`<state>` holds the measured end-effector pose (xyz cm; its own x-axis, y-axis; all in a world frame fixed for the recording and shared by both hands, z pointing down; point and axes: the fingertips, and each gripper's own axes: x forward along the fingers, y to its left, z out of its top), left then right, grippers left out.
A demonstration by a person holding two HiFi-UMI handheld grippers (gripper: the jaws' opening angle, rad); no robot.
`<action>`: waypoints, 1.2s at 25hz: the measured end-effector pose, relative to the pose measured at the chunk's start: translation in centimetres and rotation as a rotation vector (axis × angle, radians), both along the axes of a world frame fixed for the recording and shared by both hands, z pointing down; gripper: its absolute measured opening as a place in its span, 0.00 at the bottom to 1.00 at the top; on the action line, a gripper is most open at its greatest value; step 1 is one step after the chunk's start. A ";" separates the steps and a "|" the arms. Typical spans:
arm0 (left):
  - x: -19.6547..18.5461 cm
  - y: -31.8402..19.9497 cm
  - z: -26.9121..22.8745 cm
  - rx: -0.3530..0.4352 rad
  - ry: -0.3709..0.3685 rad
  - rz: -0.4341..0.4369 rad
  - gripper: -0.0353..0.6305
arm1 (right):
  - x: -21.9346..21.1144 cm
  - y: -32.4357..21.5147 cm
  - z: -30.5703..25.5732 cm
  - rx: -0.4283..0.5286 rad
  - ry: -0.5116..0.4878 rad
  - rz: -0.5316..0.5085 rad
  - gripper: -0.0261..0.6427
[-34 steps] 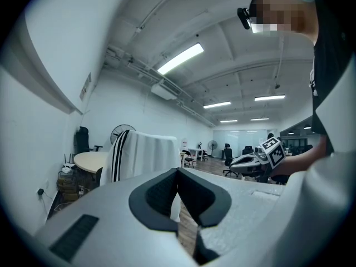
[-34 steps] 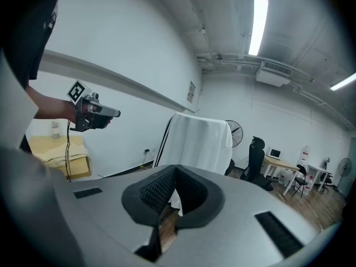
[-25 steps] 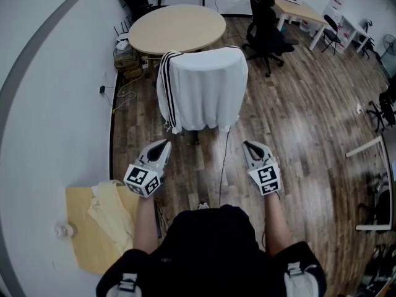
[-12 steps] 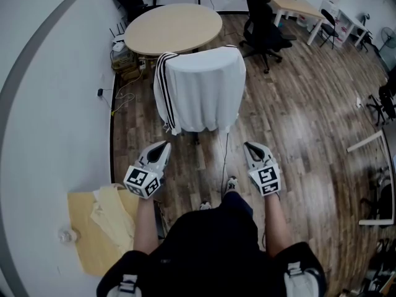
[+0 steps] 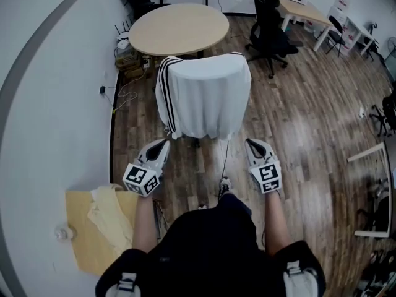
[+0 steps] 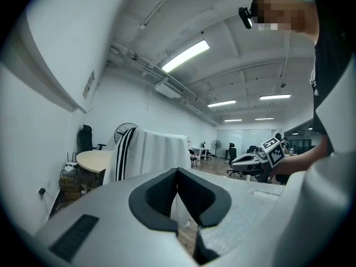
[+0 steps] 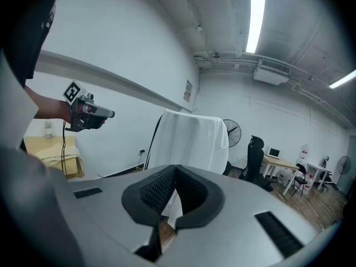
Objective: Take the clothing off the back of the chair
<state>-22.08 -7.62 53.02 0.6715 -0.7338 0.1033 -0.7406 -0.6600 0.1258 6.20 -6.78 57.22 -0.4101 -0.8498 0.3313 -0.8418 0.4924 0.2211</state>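
Observation:
A white garment with black stripes down its left side hangs over the back of a chair, covering it almost fully. The same garment shows ahead in the left gripper view and, as a white drape, in the right gripper view. My left gripper is shut and empty, a short way in front of the garment's lower left corner. My right gripper is shut and empty too, just in front of the lower right hem. Neither touches the cloth.
A round wooden table stands just behind the chair. A black office chair and a desk are at the back right. A cardboard sheet with pale cloth lies by the white wall at left. A thin cable trails on the wooden floor.
The person has stepped closer: the draped chair sits lower and nearer to both grippers, and a shoe shows on the floor. Both grippers stay shut.

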 end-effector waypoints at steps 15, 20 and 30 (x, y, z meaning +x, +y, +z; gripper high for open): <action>2.1 -5.8 -0.3 -0.010 -0.023 -0.048 0.05 | 2.9 -7.3 0.4 -0.013 -0.020 -0.025 0.03; 2.3 -8.2 -0.8 0.001 -0.021 -0.093 0.06 | 4.1 -10.4 -0.1 0.002 -0.019 -0.045 0.03; 3.1 -10.9 -1.9 0.002 -0.030 -0.191 0.05 | 6.1 -16.3 -1.8 0.016 -0.031 -0.110 0.03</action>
<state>-18.98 -18.52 51.08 0.5168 -0.8478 0.1193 -0.8557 -0.5075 0.1007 12.28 -23.04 55.39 -0.5114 -0.8039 0.3038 -0.7892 0.5792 0.2041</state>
